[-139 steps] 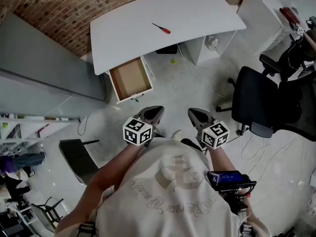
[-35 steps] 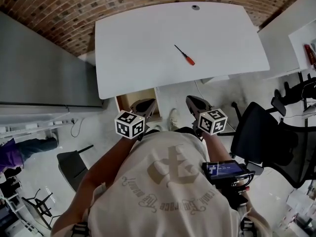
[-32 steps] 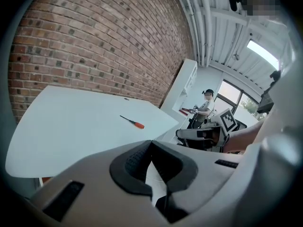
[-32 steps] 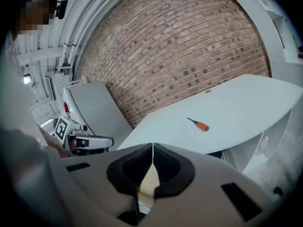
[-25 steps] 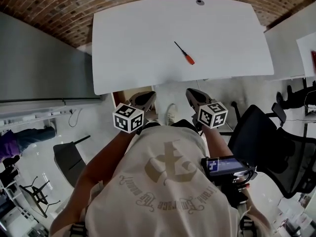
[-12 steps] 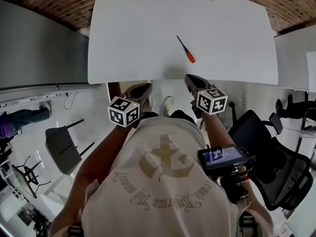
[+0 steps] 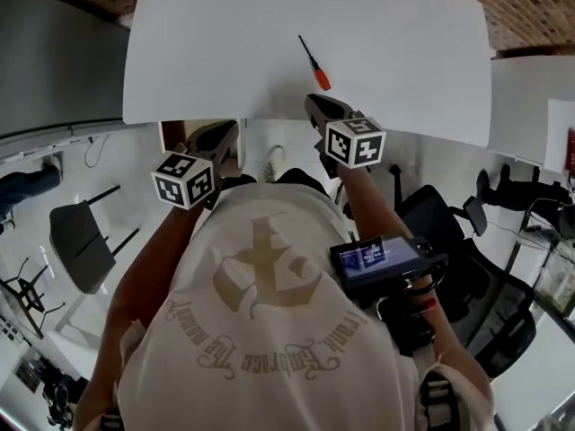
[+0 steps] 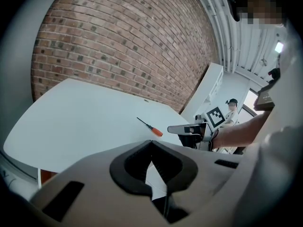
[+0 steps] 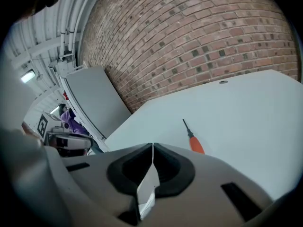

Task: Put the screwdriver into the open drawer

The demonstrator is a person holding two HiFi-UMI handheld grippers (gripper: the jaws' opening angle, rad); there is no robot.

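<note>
Jaws of the left gripper (image 7: 223, 133) meet tip to tip in the left gripper view, with nothing between them. Jaws of the right gripper (image 7: 314, 101) are likewise pressed together and empty in the right gripper view. Each gripper carries its black-and-white marker cube on the side nearer the person.

In the head view the right gripper's nose sits over the near edge of the curved white desk (image 7: 216, 43), near the slim screwdriver with an orange handle (image 7: 314, 62) but apart from it. The left gripper hangs below that same near edge, off the desk, well left of the screwdriver.

The screwdriver lies flat on the desk top close to the near edge, about midway along it. Its handle points toward the person and its dark metal shaft angles away to the far left. It also shows on the desk in the left gripper view (image 8: 150, 127), and in the right gripper view (image 9: 193, 136), where the gripper body hides the handle's lower end.

Only a strip of the white-fronted open drawer (image 7: 177, 136) shows, under the desk's near edge just left of the left gripper. Whether it holds anything cannot be told.

A red-brown brick wall (image 9: 189, 41) runs behind the desk's far edge. A grey flat panel (image 7: 54, 52) stands off the desk's left end. A black office chair (image 7: 503, 312) stands on the pale floor to the person's right.
</note>
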